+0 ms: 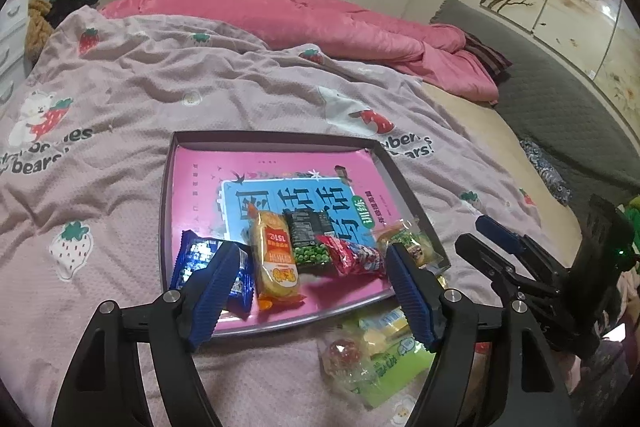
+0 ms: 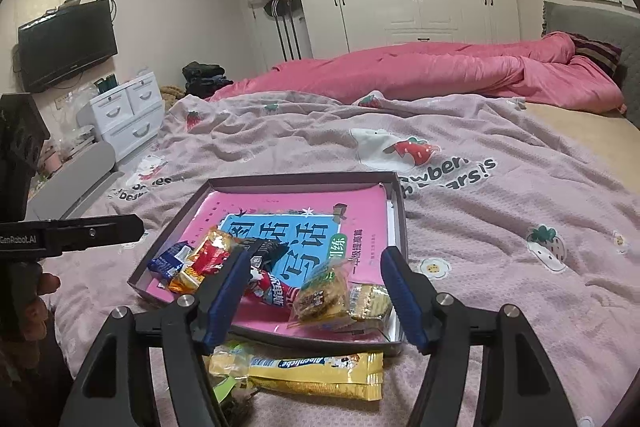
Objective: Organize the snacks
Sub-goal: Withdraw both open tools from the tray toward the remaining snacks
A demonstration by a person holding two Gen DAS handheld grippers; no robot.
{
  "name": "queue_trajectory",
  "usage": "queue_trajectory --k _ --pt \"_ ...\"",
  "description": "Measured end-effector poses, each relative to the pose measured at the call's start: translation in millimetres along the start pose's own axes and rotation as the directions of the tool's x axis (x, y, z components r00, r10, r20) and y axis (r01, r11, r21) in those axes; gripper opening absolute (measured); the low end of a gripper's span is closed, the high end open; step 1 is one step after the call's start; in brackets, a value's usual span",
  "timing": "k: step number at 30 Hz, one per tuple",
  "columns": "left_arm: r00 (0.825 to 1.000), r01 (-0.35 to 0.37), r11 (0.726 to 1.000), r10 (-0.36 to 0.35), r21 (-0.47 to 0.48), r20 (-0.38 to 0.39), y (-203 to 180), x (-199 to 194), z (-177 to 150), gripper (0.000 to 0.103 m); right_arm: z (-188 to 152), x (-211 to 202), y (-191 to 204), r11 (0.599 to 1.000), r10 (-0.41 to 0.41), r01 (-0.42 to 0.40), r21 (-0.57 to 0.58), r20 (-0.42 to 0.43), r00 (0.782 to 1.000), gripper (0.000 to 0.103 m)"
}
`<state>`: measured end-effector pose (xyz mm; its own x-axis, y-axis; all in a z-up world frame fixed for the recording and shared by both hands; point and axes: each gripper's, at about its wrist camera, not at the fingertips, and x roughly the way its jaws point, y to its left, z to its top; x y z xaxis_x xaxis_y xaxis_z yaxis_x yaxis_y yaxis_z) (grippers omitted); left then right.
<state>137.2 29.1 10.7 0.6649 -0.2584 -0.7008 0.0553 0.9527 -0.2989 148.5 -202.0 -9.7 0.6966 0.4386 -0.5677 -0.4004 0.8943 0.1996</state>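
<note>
Resting place: a shallow box lid (image 1: 170,187) is laid flat on a pink strawberry-print blanket (image 1: 120,99), with a pink and blue book (image 1: 280,179) seen inside it.
Snacks in the lid: a row of small packets is gathered along the near edge, over the book.
Blue packet (image 1: 200,259): placed at the left end of the row, its long axis angled toward the near left corner.
Orange packet (image 1: 276,259): set just right of the blue one, its long axis run from near edge to far, the print upside down in the left wrist view.
Green pea packet (image 1: 310,247): laid beside the orange one, partly under a red packet (image 1: 352,257) whose long axis is run crosswise.
Cracker packet (image 2: 324,295): seen at the right end, with a small yellow packet (image 2: 370,301) touching it.
Snacks outside the lid: a long yellow packet (image 2: 316,371) is laid on the blanket just before the near edge, its long axis parallel to that edge; a clear wrapped sweet (image 1: 344,355) is seen close by.
Left gripper (image 1: 308,287): held above the near edge, jaws spread wide, nothing gripped.
Right gripper (image 2: 316,291): held above the near right part of the lid, jaws spread wide, nothing gripped.
</note>
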Motion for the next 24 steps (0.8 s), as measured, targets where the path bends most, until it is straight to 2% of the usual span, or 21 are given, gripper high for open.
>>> queue_trajectory --k 24 --pt "0.999 0.013 0.999 -0.012 0.038 -0.039 -15.6 -18.9 -19.2 0.078 -16.0 -47.1 12.0 1.0 -0.023 0.023 -0.012 -0.001 1.0 0.068"
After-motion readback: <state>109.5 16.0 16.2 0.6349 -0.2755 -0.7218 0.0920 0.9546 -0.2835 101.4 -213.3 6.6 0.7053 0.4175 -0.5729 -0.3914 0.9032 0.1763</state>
